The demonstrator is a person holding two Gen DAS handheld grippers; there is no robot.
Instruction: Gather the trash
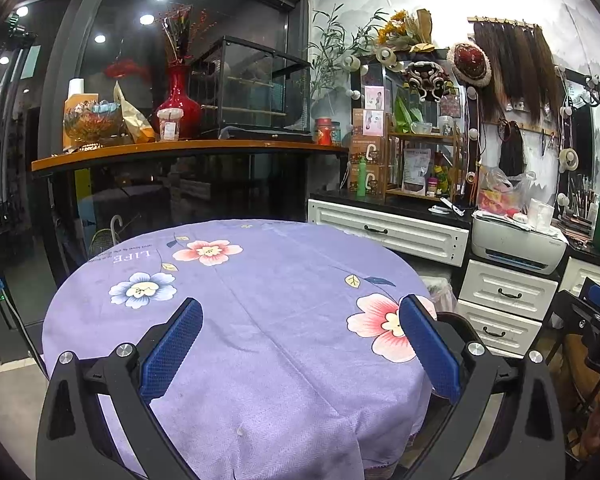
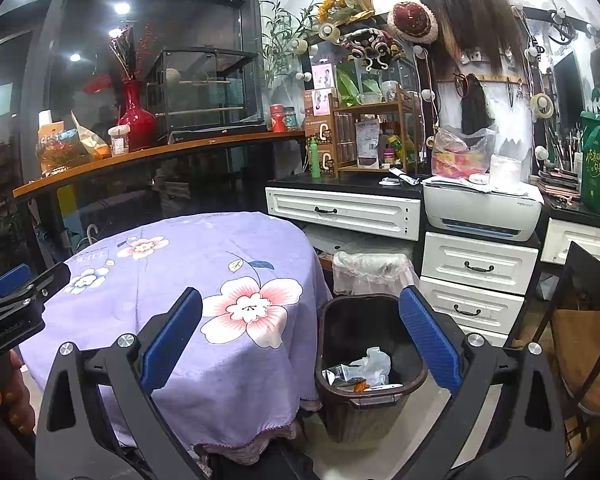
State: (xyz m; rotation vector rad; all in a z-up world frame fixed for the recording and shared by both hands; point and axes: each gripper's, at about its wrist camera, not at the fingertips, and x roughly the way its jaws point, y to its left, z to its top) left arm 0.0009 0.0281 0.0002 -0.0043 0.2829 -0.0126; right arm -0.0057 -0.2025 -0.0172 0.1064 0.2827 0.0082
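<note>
Fingers [image 1: 172, 344] of both grippers spread apart, empty; crumpled trash [image 2: 364, 368] inside bin [image 2: 380, 304].

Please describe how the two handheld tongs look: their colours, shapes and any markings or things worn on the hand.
Both tongs, left tongs and right tongs, have black angular frames with silver round bolts and two flat blue textured pads. In the right wrist view the left tongs' body carries small white lettering, too blurred to read surely. The hand holding it wears gold rings.

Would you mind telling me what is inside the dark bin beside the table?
The dark bin holds crumpled white and silvery wrappers and an orange scrap at the bottom. Anything beneath that pile is covered and cannot be seen.
</note>
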